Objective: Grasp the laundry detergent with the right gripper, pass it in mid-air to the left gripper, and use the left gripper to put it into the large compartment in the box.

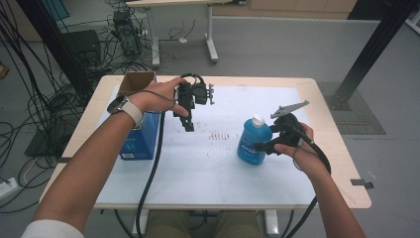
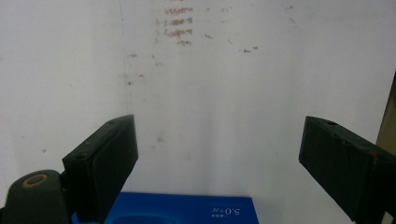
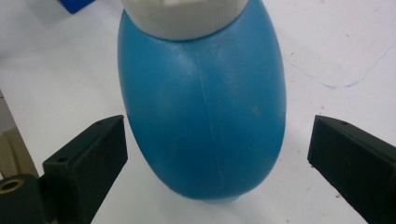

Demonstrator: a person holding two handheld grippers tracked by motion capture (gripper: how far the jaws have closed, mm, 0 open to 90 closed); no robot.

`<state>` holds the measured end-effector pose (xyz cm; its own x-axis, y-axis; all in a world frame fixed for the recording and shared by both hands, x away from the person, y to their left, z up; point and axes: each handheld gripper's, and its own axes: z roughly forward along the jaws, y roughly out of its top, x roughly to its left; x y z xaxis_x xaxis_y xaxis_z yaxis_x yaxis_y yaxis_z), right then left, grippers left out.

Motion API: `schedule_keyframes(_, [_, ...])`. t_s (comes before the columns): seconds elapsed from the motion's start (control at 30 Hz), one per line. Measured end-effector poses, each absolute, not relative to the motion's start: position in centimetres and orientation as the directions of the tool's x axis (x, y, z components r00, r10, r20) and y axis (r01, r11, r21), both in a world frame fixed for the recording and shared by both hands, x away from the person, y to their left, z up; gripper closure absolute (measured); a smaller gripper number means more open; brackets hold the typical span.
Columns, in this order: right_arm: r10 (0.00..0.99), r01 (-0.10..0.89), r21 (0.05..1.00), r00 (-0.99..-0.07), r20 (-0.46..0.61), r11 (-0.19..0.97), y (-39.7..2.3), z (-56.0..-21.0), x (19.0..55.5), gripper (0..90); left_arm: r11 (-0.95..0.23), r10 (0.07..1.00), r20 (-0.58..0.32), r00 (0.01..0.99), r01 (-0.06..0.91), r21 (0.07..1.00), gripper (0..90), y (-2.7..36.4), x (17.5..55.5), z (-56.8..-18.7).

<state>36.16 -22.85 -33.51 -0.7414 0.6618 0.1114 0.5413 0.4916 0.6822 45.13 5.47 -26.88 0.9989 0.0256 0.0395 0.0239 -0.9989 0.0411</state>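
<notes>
High view: the right claw [image 1: 262, 147] sits just beside a blue bottle [image 1: 253, 141] with a white cap [image 1: 258, 120], standing upright on the white-covered counter [image 1: 208, 168]. In the right gripper view the bottle's body lies between the two black jaws, which stand wide with a gap on each side, not pressing it. The left claw [image 1: 189, 126] hangs open over bare counter, pointing down, well apart from the bottle. A blue box [image 1: 141, 144] stands just beside the left claw, its edge showing below the jaws in the left gripper view [image 2: 187, 210].
</notes>
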Motion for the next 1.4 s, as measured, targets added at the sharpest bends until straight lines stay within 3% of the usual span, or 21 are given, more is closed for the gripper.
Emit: schedule_keyframes(1.4, [0.657,0.503,0.731,-0.747,0.101,0.46,-22.2,-35.8,36.2,6.5,-0.999,0.029,0.038,0.999,0.027,0.047,12.2,5.5,45.2,-27.1])
